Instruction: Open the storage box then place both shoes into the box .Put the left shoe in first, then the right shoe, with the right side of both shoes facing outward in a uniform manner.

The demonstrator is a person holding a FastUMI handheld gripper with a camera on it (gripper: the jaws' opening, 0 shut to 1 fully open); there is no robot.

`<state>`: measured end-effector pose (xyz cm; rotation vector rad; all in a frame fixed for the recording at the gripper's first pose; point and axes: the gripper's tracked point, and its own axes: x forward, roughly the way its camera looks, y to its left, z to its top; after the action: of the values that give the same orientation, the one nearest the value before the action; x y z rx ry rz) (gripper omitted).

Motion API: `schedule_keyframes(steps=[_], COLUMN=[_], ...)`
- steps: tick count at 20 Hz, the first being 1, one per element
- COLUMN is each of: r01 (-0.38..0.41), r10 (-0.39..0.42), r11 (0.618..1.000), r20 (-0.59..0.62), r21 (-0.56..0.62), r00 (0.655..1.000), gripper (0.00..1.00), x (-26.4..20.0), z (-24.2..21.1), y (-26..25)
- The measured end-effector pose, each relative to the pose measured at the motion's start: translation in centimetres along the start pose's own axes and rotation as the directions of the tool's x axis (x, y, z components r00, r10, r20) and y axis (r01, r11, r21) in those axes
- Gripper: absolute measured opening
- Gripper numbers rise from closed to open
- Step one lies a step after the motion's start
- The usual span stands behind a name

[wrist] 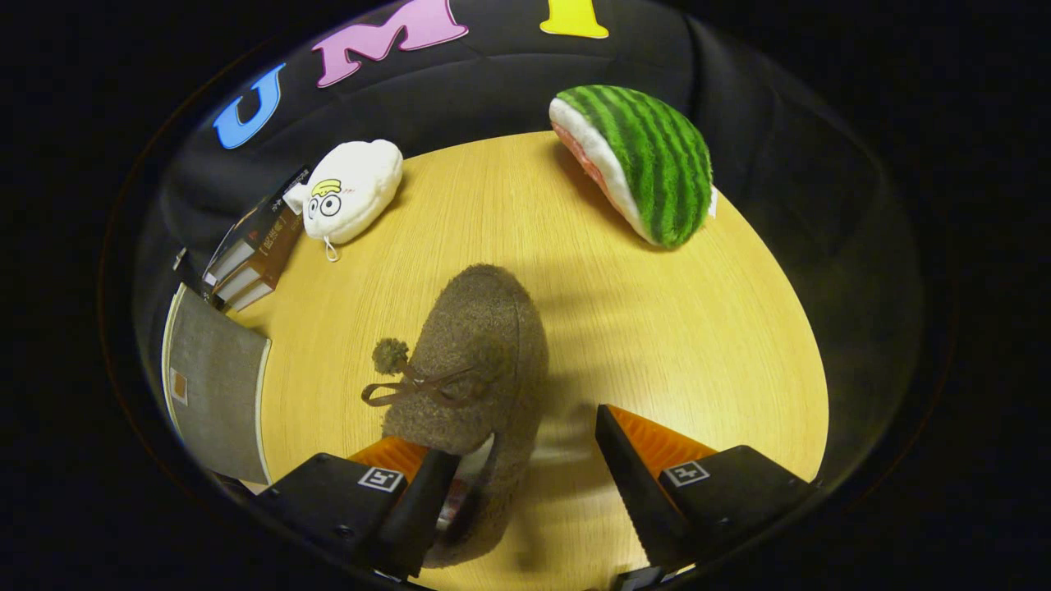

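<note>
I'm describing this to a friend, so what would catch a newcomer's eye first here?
A fuzzy brown shoe with a pompom lace sits on the wooden table, its heel between the open fingers. Beyond it lie a watermelon-slice plush and a white cartoon-faced plush beside some books.

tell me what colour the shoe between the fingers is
Fuzzy brown shoe with a brown lace and pompom, clearest in the gripper view.

My camera rides on my tongs (525,484), looking forward and steeply down along the two spread fingers at the table (657,328), close above the fuzzy shoe (476,353), facing the booth's cloth wall (493,90) beyond.
</note>
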<state>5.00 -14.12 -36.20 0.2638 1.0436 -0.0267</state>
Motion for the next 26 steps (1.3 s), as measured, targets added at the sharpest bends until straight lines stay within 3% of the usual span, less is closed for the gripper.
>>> schedule_keyframes(steps=[3, 6, 7, 10, 12, 19, 26], r01=[0.011, 0.020, 0.017, 0.022, 0.036, -0.054, -0.184], r10=[-0.011, -0.019, -0.015, -0.022, -0.036, 0.053, 0.166], r11=[1.000, 1.000, 0.999, 0.999, 0.999, 0.994, 0.979], r20=[-0.004, -0.021, -0.036, -0.024, -0.035, 0.007, 0.185], r21=[-0.021, 0.009, 0.030, 0.028, 0.019, 0.094, 0.086], r00=[1.000, 1.000, 0.999, 0.999, 0.999, 0.999, 0.969], gripper=[0.51, 0.41, 0.27, 0.06, 0.06, 0.06, 0.06], x=[0.3, 0.2, 0.1, 0.3, -0.4, -6.3, -14.2], z=[0.0, 0.0, 0.1, 0.2, -0.2, 0.9, 7.2], y=[0.3, -0.2, -0.4, -0.6, -0.5, 5.4, 14.1])
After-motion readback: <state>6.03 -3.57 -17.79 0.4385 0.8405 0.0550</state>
